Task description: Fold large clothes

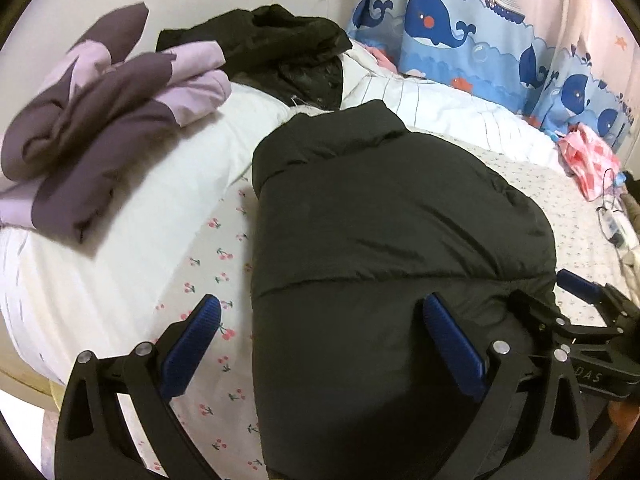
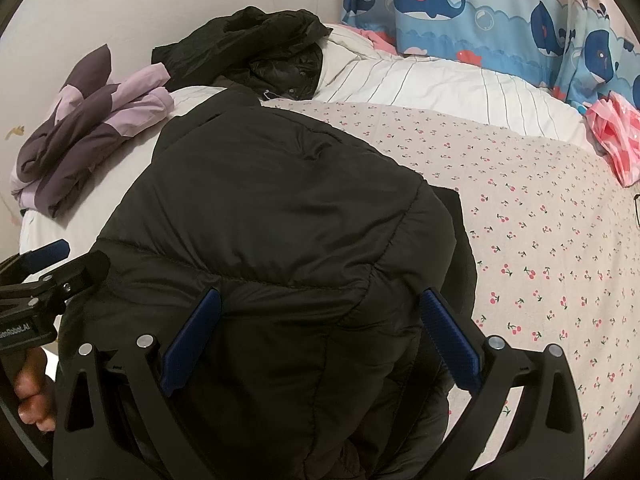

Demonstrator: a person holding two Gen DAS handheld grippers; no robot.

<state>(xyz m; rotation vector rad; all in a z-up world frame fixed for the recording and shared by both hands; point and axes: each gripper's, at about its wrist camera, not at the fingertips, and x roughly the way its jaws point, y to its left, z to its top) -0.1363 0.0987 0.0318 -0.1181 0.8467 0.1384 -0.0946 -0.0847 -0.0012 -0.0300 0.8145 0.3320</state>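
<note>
Left claw [image 1: 320,344] spread wide, gripping nothing, low in frame over the left edge of the black puffer jacket [image 1: 384,216]. Right claw [image 2: 320,336] also spread wide, empty, straddling the jacket's near end at bottom centre. Jacket lies centre frame on the cherry-print bed sheet [image 2: 540,248]. Purple folded garment [image 1: 100,128] upper left, second black coat [image 1: 280,48] top centre, whale curtain [image 1: 480,28] upper right.

both wrist cams sit low and close over the black puffer jacket [image 1: 400,216] [image 2: 280,216], facing the whale curtain [image 1: 480,28] [image 2: 480,4], overlapping heavily
</note>
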